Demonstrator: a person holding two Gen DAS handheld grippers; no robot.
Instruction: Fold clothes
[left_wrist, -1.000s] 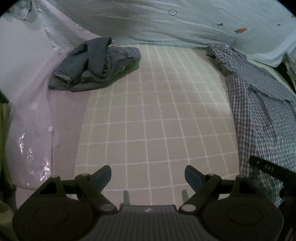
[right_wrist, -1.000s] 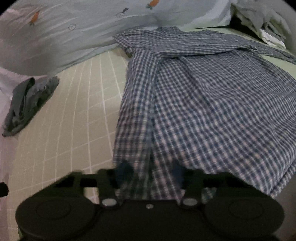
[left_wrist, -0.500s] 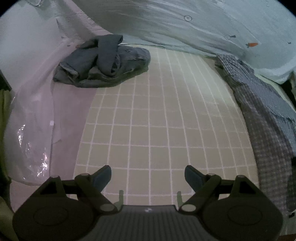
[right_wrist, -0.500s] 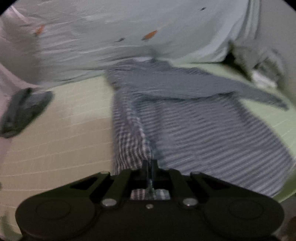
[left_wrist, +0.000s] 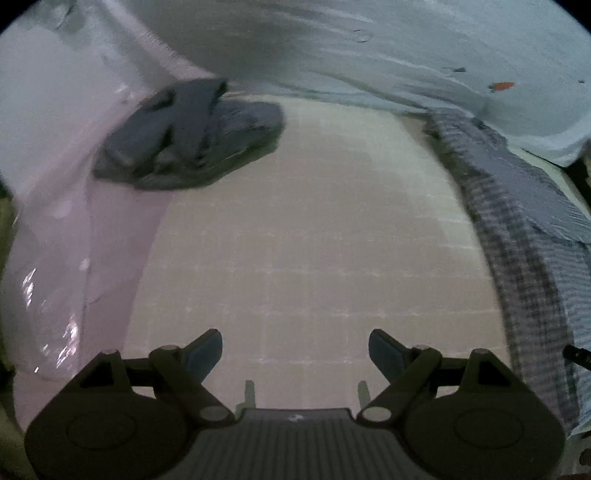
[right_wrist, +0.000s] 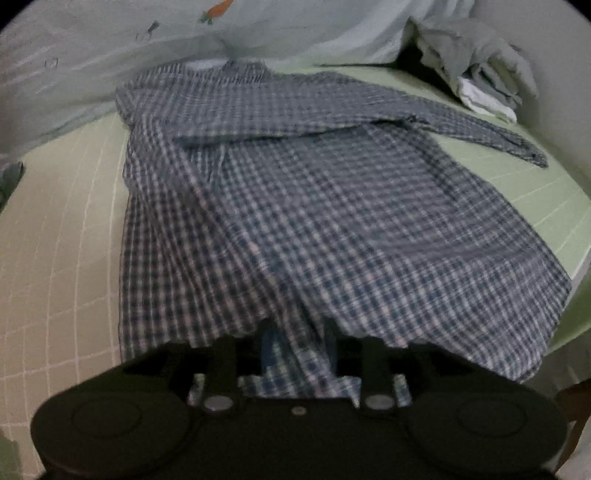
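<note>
On the gridded bed cover (right_wrist: 55, 258) the checked shirt (right_wrist: 314, 206) is lying spread, long axis running away from the right gripper (right_wrist: 299, 347), whose jaws are opening with the near hem between them (seemingly letting go), while the left gripper (left_wrist: 295, 354) is hovering spread wide and empty, farther off.

Blue-white checked shirt (right_wrist: 332, 221); grey jeans (left_wrist: 188, 136); beige grid sheet (left_wrist: 295, 240).
</note>
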